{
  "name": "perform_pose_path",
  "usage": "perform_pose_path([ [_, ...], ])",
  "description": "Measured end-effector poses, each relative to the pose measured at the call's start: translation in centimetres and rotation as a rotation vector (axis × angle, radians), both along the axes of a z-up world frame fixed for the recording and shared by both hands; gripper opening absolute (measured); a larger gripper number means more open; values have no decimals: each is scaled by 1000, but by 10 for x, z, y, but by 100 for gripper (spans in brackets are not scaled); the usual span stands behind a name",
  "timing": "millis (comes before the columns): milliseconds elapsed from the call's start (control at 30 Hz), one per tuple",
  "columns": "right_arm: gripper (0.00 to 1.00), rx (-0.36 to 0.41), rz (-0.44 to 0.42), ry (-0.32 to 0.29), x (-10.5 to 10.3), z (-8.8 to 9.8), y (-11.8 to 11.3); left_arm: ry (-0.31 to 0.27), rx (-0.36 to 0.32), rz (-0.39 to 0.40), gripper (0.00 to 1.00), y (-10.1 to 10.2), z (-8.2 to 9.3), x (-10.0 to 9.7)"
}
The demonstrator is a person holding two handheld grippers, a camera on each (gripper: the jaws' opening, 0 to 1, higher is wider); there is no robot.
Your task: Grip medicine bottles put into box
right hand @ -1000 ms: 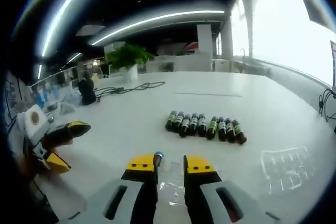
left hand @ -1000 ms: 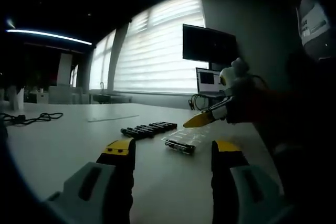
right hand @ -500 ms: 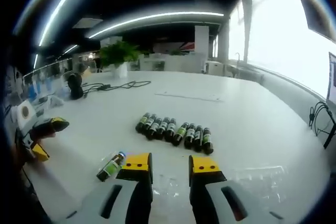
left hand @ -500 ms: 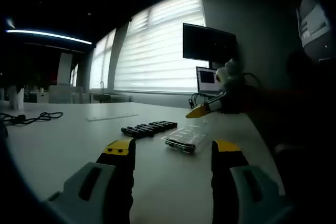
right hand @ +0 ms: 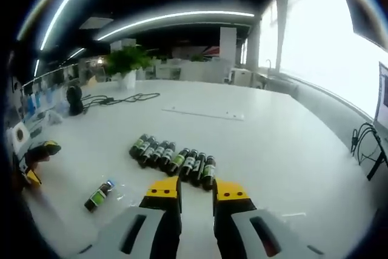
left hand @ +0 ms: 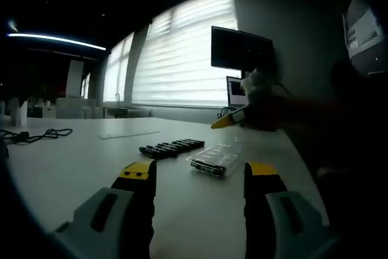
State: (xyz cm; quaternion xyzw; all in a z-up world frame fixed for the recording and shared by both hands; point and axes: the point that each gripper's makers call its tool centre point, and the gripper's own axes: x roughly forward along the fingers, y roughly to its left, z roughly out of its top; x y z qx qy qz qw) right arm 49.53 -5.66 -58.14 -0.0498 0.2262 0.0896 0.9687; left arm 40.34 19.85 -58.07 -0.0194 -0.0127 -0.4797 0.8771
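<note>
- Left gripper (left hand: 197,177): jaws spread wide, nothing between them. Grey moulded arms with yellow tip pads, held low over the white table (left hand: 73,162).
- Right gripper (right hand: 196,191): same grey-and-yellow build. Jaws stand parted by a narrow gap with bare tabletop showing through; nothing held. In the left gripper view it comes in from the right, yellow tip up above the table beyond the box.
- Row of bottles (right hand: 173,159): seven small dark cylinders with green labels and dark caps, lying on their sides, side by side and touching. Long axes parallel, running toward the right gripper; the row itself runs diagonally, its near end just ahead of the right gripper's tips. In the left gripper view the same row (left hand: 171,147) lies just beyond the box.
- Single bottle (right hand: 99,195): lying flat inside the clear box (right hand: 121,193), left of the right gripper, long axis diagonal, pale cap toward the far end. Apart from the row.
- The box is transparent plastic with thin ribbed walls, hard to trace in the right gripper view. In the left gripper view it shows as a shallow clear tray with the dark bottle across its near edge, probably in an end slot.
- Table: smooth, matte white. Black cable (right hand: 124,98) coiled at the far side, potted green plant (right hand: 124,62) behind it.
- Dark monitor (left hand: 241,50) against bright slatted blinds (left hand: 182,59).
</note>
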Motion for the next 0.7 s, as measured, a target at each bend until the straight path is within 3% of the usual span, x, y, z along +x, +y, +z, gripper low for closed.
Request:
perform_pose_path([
  [367,14,9,26,35,27,0,-3,2,-2,3,51,1,0,1],
  [700,13,-12,43,147,50,-25,-10,3,-7,-3,51,0,1,1],
])
